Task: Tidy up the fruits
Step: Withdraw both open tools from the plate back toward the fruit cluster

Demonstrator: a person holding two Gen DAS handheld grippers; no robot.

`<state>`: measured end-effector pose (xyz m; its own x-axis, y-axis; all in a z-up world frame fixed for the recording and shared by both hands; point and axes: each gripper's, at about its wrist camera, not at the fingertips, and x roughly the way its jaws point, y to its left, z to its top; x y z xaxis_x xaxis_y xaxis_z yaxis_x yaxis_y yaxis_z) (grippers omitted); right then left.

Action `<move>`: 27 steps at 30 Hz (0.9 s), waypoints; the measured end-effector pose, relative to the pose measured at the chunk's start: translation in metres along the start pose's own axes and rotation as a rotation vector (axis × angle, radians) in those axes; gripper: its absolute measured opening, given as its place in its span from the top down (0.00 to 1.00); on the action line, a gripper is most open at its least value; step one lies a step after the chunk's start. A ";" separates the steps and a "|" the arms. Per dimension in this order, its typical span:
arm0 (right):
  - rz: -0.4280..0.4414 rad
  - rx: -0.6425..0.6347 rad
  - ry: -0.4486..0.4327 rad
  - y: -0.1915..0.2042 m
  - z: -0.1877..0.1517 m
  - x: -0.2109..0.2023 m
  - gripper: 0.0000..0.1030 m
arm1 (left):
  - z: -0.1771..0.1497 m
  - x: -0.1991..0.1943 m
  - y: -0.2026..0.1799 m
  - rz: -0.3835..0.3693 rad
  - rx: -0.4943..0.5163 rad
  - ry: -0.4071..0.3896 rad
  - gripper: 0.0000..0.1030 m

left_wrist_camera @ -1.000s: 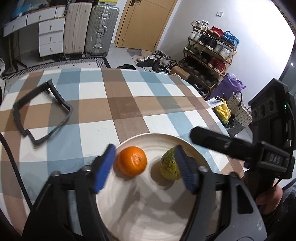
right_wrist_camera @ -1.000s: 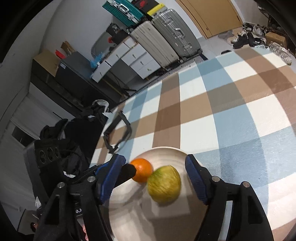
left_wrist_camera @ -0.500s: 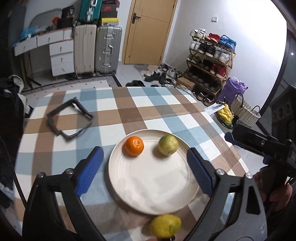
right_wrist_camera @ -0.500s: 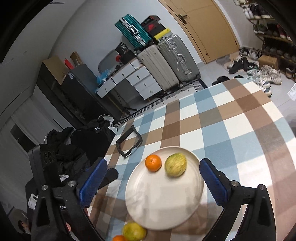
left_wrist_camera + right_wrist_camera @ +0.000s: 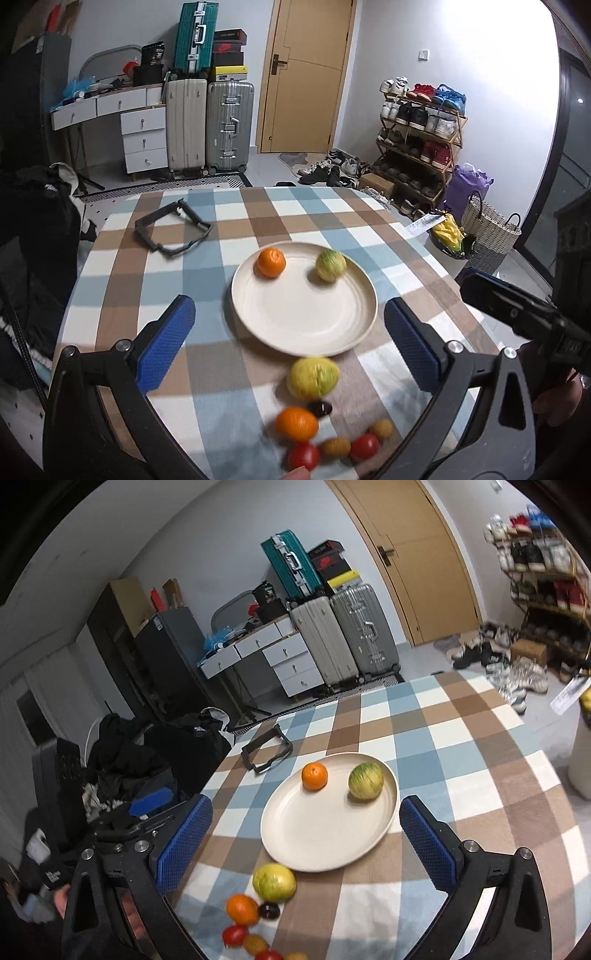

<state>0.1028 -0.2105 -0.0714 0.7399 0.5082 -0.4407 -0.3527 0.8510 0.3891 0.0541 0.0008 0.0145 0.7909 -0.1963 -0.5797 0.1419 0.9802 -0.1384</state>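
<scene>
A cream plate point(image 5: 314, 325) point(image 5: 314, 842) on the checked cloth holds an orange point(image 5: 271, 262) point(image 5: 314, 776) and a green-yellow fruit point(image 5: 330, 265) point(image 5: 365, 781), lying apart. In front of the plate lie a loose yellow-green fruit point(image 5: 313, 377) point(image 5: 274, 882), a second orange point(image 5: 296, 424) point(image 5: 242, 909), a small dark fruit point(image 5: 320, 408), red tomatoes point(image 5: 303, 456) and small yellowish fruits point(image 5: 335, 446). My left gripper point(image 5: 288, 308) hovers over the plate's near side, its jaws opening wide and holding nothing. My right gripper point(image 5: 306, 805) is open and empty above the plate.
A black rectangular frame point(image 5: 171, 232) point(image 5: 266, 753) lies on the cloth at the far left. Dark clothing point(image 5: 125, 753) is piled on a chair left of the table. Suitcases point(image 5: 207, 125) and a shoe rack point(image 5: 417, 140) stand beyond the table's far edge.
Both grippers let go of the orange and the green-yellow fruit on the plate, spread their jaws wide and drew back and up. The loose fruits in front of the plate came into view.
</scene>
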 end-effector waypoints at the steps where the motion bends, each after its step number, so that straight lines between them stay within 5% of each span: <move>1: -0.007 -0.024 -0.005 0.006 -0.007 -0.006 0.00 | -0.007 -0.007 -0.001 0.000 -0.001 0.001 0.01; 11: -0.080 -0.127 0.031 0.022 -0.066 -0.026 0.00 | -0.083 -0.025 0.005 -0.047 -0.091 0.116 0.01; 20: -0.073 -0.112 0.055 0.018 -0.100 -0.036 0.00 | -0.124 -0.004 0.008 -0.079 -0.057 0.195 0.02; 27: -0.089 -0.100 0.066 0.014 -0.117 -0.042 0.00 | -0.132 0.011 0.007 -0.115 -0.030 0.236 0.20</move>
<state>-0.0002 -0.2048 -0.1421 0.7328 0.4346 -0.5236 -0.3447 0.9005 0.2650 -0.0149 0.0024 -0.0991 0.6092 -0.3103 -0.7298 0.2019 0.9506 -0.2356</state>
